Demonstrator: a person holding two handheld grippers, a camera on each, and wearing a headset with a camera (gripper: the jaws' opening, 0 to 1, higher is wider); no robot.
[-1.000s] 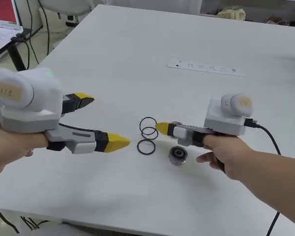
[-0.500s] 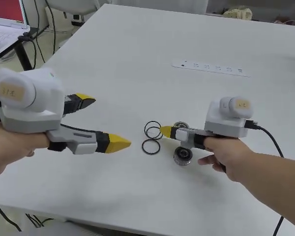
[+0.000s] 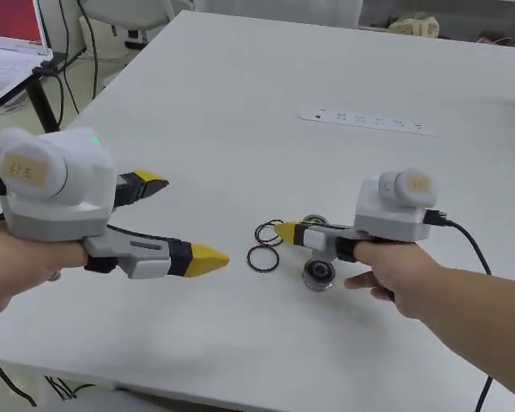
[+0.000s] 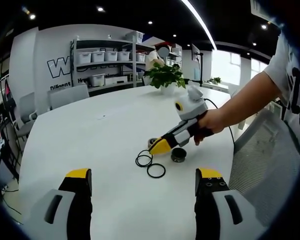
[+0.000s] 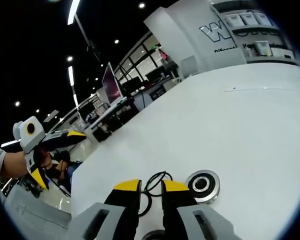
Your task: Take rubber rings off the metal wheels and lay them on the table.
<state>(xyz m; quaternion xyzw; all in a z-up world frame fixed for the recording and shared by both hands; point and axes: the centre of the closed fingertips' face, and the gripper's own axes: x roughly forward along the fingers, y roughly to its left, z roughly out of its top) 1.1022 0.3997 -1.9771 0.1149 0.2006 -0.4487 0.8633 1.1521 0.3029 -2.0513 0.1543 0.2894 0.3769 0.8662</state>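
On the surface (image 3: pixel 240 112), three rings (image 3: pixel 263 258) are lying beside two wheels (image 3: pixel 318 274); the right gripper (image 3: pixel 283 230) is hovering at the rings, jaws narrowly parted, while the left gripper (image 3: pixel 187 220) is hanging well apart, jaws wide.

Readable from my station: one large dark letter "W" (image 4: pixel 56 65) starting a cut-off word on the white back wall (image 4: pixel 45 42); smaller print beneath it and the tan stickers (image 3: pixel 21 170) on the left gripper (image 3: pixel 187 219) and right gripper (image 3: pixel 285 231) are illegible to me.
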